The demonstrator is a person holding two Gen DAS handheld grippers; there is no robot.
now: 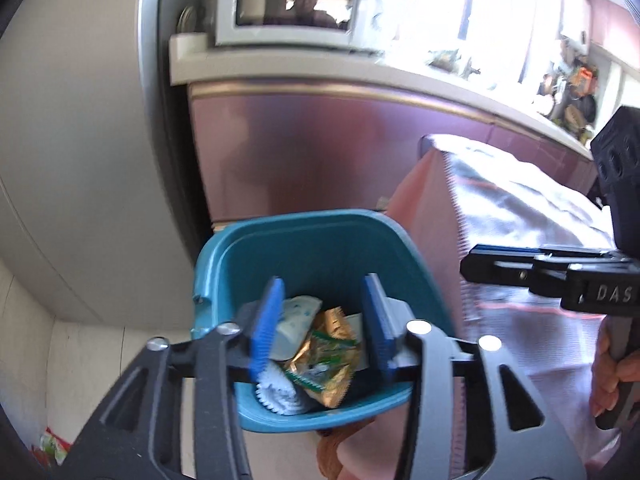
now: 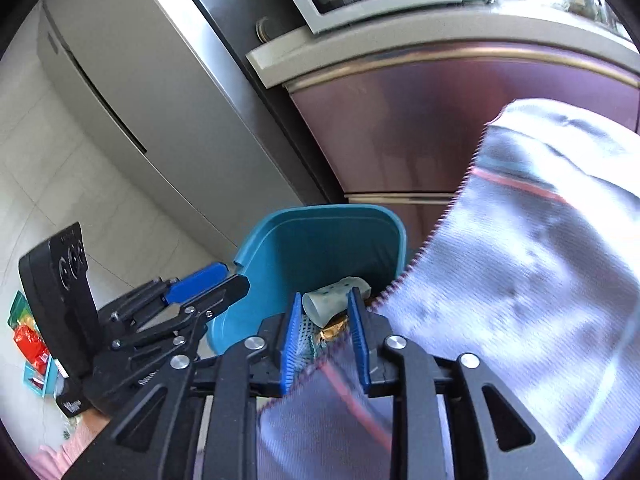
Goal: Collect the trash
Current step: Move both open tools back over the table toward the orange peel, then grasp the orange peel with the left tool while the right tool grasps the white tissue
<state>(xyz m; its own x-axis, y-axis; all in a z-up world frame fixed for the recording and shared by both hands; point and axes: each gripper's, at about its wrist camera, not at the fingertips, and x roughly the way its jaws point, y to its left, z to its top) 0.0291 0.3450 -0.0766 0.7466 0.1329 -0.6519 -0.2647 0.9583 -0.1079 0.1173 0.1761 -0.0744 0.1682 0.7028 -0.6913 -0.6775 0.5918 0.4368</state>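
Teal plastic forms the trash bin (image 1: 320, 256), seen at the six o'clock of the maroon cabinet (image 1: 320, 148). Wrappers (image 1: 326, 354) are seen inside it. The left claw (image 1: 320, 322) is held spread above them, gripping nothing. The right claw (image 2: 324, 338) is parted, a striped cloth (image 2: 520, 260) lying between its fingers.

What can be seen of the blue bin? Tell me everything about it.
The blue bin is a teal, smooth plastic tub with a rolled rim and rounded corners, standing upright and open on the floor before the maroon cabinet. Inside lie a gold-and-green snack wrapper, pale crumpled packaging and a white ruffled piece. A striped cloth hangs beside its rim; whether they touch is unclear.
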